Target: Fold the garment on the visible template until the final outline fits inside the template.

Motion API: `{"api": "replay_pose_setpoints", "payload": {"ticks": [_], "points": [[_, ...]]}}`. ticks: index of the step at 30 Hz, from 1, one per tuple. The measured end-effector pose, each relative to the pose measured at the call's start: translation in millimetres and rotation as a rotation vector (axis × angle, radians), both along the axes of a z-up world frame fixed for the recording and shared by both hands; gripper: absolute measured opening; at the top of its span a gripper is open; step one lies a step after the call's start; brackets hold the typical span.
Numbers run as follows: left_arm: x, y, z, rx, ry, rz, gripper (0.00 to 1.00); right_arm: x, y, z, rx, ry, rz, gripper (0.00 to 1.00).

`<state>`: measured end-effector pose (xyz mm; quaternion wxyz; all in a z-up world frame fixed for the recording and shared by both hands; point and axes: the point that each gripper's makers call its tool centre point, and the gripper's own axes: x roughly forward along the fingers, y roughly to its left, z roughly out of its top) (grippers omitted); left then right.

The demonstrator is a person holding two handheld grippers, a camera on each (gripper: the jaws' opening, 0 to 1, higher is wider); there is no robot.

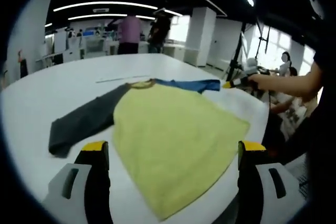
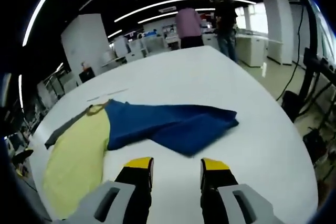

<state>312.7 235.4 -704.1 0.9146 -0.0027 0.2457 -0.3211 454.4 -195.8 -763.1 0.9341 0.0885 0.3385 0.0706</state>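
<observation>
Yellow-bodied shirt [image 1: 173, 135] flat on white table [image 1: 63, 85], unfolded. Blue sleeve [image 2: 178, 124] stretches directly ahead of my right gripper [image 2: 176, 174], jaws narrowly parted, empty. Grey sleeve [image 1: 81, 121] lies ahead-left of my left gripper [image 1: 170, 156], jaws wide, empty. I judge right nearer.

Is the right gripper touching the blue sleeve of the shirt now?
Apart. In the right gripper view, bare white table lies between the right gripper and the blue sleeve; the jaws stand open with nothing between them.
</observation>
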Motion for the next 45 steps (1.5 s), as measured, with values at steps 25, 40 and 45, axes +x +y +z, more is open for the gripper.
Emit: {"api": "replay_pose_setpoints", "payload": {"ticks": [25, 40, 45], "points": [[1.3, 5.4, -4.1, 0.029, 0.022, 0.012, 0.99, 33.2, -16.0, -27.8, -0.087, 0.061, -0.065, 0.05], [0.9, 6.1, -6.5, 0.029, 0.023, 0.007, 0.99, 33.8, -34.5, -12.4, -0.126, 0.063, -0.029, 0.00], [0.5, 5.4, -6.6, 0.031, 0.022, 0.000, 0.99, 28.8, -46.1, -17.9, -0.134, 0.094, -0.056, 0.00]]}}
